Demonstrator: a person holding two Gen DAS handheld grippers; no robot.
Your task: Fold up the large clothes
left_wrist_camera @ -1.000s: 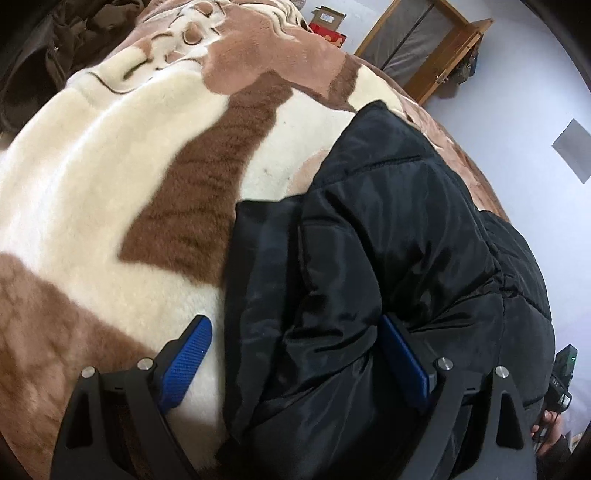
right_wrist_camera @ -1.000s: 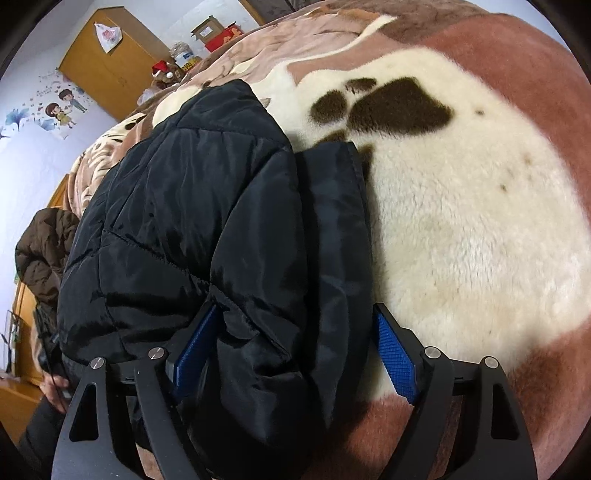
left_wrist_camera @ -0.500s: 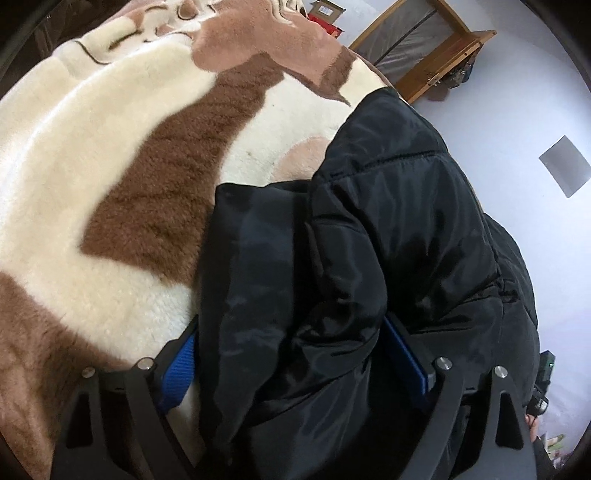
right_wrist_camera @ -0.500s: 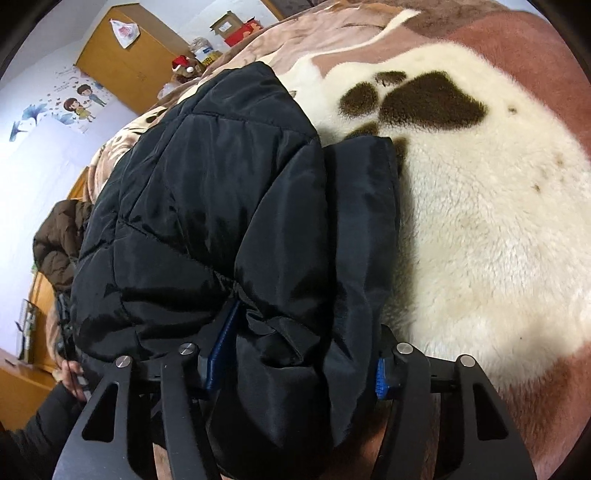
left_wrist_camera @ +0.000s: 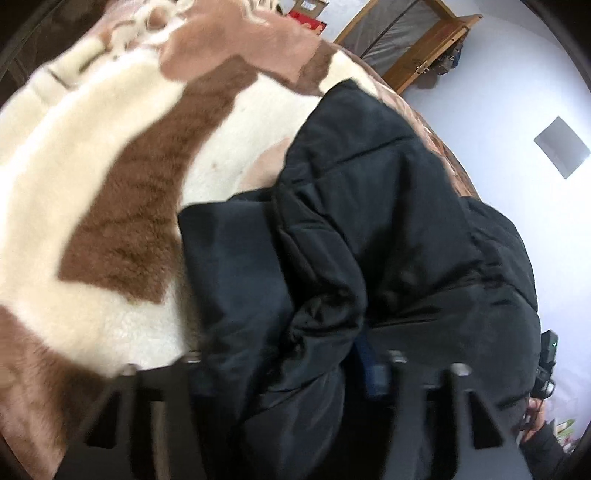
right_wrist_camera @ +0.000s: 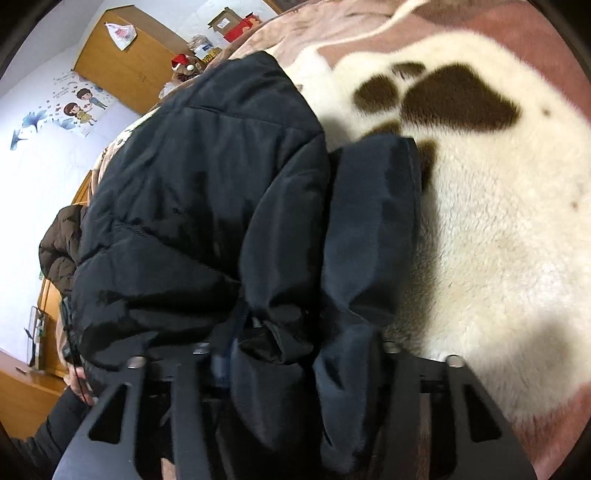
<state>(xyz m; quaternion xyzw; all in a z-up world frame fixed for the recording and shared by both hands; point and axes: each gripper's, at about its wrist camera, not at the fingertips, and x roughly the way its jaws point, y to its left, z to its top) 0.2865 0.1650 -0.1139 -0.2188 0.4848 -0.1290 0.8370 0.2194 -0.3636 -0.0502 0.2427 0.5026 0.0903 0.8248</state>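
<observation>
A plush cream-and-brown blanket [left_wrist_camera: 92, 221] is covering the bed, and the black puffer jacket [left_wrist_camera: 369, 221] is lying bunched on it, partly folded over itself. My left gripper [left_wrist_camera: 284, 358] is closing its jaws on a thick fold of the jacket's near edge, the fabric bulging up between them. My right gripper [right_wrist_camera: 295, 350] is likewise closing on another gathered clump of the same jacket [right_wrist_camera: 207, 192]. Beyond the bed, a wooden cabinet [right_wrist_camera: 122, 62] is standing against the wall, with a cardboard box [right_wrist_camera: 223, 20] near it whose contents I cannot make out.
</observation>
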